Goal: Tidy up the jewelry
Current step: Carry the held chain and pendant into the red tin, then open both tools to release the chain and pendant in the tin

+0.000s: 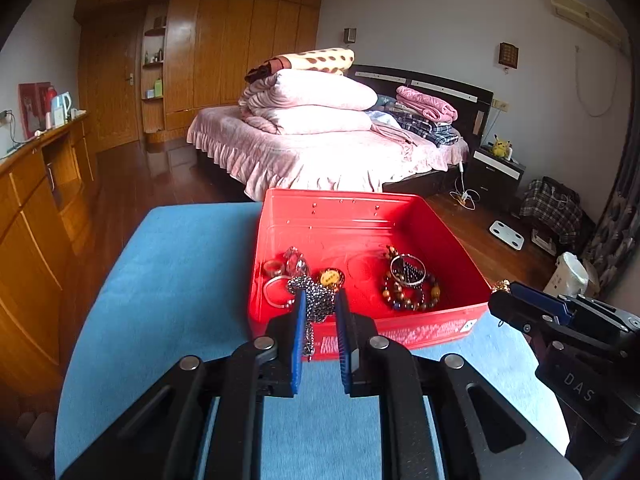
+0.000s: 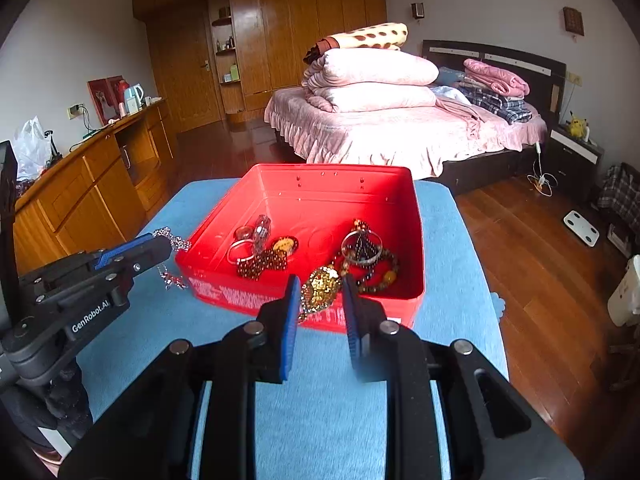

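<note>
A red tray [image 1: 360,328] [image 2: 416,240] stands on a blue cloth [image 1: 180,272] [image 2: 332,400]. It holds rings, a silver bangle [image 1: 276,290], a yellow pendant [image 1: 331,278] and bead bracelets [image 1: 412,288] [image 2: 372,256]. My left gripper [image 1: 320,300] [image 2: 170,246] is shut on a silver chain [image 1: 316,304] [image 2: 172,276] that hangs over the tray's near-left edge. My right gripper [image 2: 320,286] [image 1: 496,294] is shut on a gold ornament [image 2: 322,286] [image 1: 501,286] at the tray's near-right edge.
A bed with pink bedding [image 1: 320,148] stands behind the table. A wooden sideboard [image 1: 36,200] runs along the left wall, a wardrobe [image 1: 224,48] at the back. A nightstand [image 1: 496,176], a scale [image 1: 507,235] and bags [image 1: 556,208] are on the right floor.
</note>
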### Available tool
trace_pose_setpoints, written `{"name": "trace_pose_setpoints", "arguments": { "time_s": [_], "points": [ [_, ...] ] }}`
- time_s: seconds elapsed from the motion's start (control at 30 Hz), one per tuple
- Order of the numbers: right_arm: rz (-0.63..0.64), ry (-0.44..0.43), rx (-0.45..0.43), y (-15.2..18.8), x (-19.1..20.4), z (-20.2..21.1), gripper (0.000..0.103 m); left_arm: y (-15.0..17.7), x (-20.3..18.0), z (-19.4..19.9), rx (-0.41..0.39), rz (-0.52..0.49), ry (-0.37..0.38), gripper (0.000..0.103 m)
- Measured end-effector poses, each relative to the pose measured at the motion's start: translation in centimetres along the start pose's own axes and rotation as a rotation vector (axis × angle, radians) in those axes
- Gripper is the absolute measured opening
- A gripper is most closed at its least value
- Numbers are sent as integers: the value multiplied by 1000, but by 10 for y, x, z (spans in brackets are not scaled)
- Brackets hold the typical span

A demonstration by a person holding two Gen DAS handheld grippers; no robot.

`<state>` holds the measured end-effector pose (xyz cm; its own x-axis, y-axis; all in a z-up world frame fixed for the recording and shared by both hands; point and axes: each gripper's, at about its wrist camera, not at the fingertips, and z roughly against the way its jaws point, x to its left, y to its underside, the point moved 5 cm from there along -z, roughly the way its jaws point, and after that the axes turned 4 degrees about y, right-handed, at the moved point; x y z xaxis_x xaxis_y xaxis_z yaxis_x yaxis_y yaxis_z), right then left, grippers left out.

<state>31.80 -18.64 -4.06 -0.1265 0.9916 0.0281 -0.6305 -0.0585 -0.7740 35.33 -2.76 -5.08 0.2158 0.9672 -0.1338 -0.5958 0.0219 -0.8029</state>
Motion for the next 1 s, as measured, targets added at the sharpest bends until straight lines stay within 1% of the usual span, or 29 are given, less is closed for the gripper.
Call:
{"name": "trace_pose_setpoints", "arguments": {
  "time_s": [0.23, 0.4, 0.47, 0.6, 0.77, 0.93, 1.0],
  "points": [
    [0, 2, 3, -24, -4, -21, 20, -21, -1, -21, -6, -6, 1, 15],
    [-14, 9, 23, -37, -13, -45, 20, -39, -1, -41, -15, -5, 6, 15],
    [-27, 8, 44, -41, -17, -58, 20, -45, 0, -52, -13, 1, 10, 15],
    [-31, 25, 76, -47, -24, -82, 20, -53, 1, -80, 23, 8, 19, 15],
    [-35, 30, 120, -46, -28, -106, 21, -51, 2, -107, 69, 16, 18, 15],
    [-40, 31, 143, -42, -30, -120, 23, -48, 1, -122, 96, 2, 27, 16],
    [-43, 31, 139, -42, -31, -121, 34, -47, 0, -124, 93, -12, 14, 22]
  ]
}}
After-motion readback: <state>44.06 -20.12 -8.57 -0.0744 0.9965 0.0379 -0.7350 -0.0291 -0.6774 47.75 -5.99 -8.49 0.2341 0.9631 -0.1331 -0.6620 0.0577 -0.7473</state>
